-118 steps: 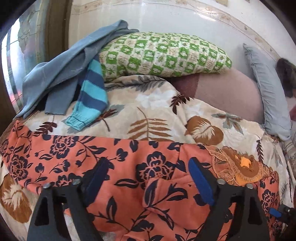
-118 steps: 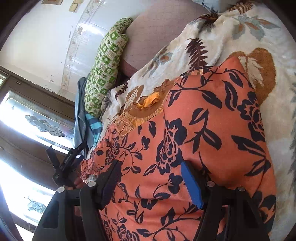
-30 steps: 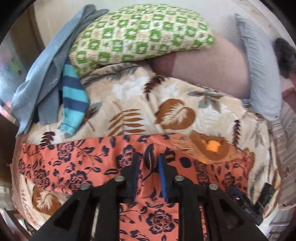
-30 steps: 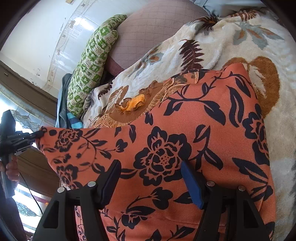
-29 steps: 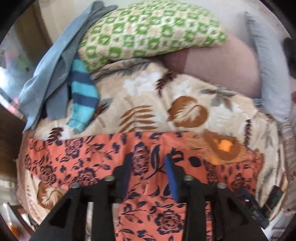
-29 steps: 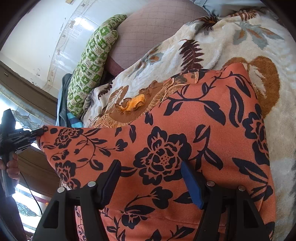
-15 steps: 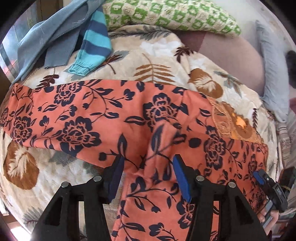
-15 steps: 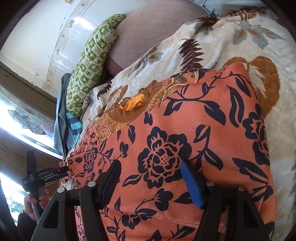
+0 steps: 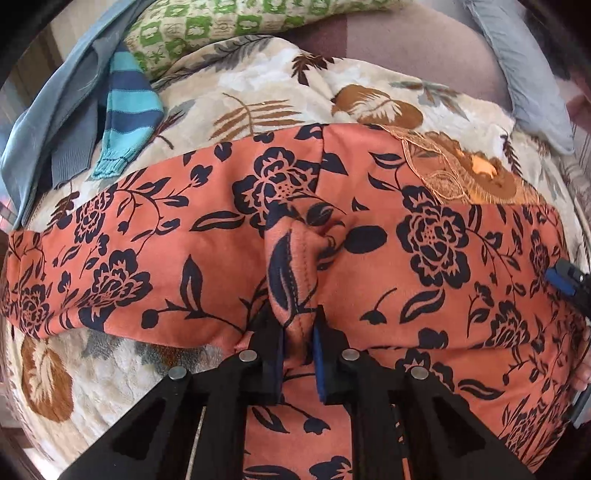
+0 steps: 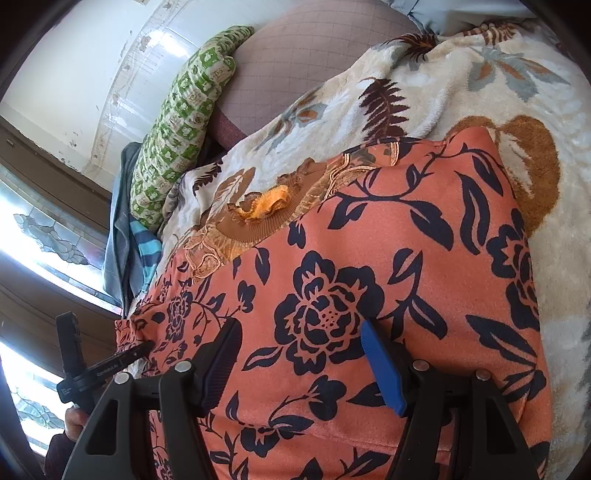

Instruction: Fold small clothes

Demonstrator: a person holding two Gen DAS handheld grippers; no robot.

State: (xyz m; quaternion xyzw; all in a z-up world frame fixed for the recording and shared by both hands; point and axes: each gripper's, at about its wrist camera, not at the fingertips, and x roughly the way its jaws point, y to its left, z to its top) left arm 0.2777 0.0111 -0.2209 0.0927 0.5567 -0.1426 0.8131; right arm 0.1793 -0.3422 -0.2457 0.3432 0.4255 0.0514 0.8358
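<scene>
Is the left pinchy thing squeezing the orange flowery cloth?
Yes, shut. The left hand-held gripper pinches a bunched ridge of the orange floral garment between its pads.

Bedroom; pillow (image 9: 236, 26), leaf-print blanket (image 9: 258, 99)

The garment (image 9: 424, 258) lies spread on the blanket (image 9: 258, 92), under both tongs. A bunched fold of it sits between the fingers of the left gripper (image 9: 298, 354). The right gripper (image 10: 299, 365) stands over its flat part. Beyond the left tongs, the blanket runs up to a pillow (image 9: 221, 26). Left of that pillow lies a striped sleeve (image 9: 127, 110) beside a heap of cloth (image 9: 55, 110). A second pillow (image 9: 524, 66) lies far right.
</scene>
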